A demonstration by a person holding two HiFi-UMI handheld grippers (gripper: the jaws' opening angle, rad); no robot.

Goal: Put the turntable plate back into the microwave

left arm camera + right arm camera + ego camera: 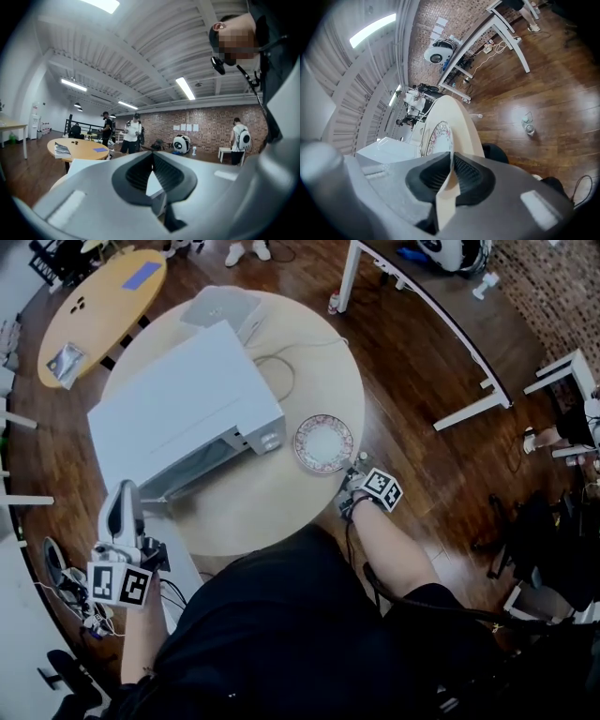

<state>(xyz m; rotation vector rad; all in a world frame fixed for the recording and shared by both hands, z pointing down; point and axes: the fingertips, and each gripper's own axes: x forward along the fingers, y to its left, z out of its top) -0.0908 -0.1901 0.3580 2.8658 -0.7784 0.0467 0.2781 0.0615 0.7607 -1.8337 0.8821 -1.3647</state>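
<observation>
Person's dark torso (281,634) fills the foot of the head view. Just ahead of the right tool (355,463), one round plate (323,443), white with a red floral rim, lies on the surface (272,502), with one white microwave (183,413) beyond it. The left gripper view shows the left tool (122,489) clenched on nothing. The right gripper view shows the right tool's tips pinching the plate's near rim.

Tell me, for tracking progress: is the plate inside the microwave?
No, the plate lies on the table, right of the microwave.
</observation>
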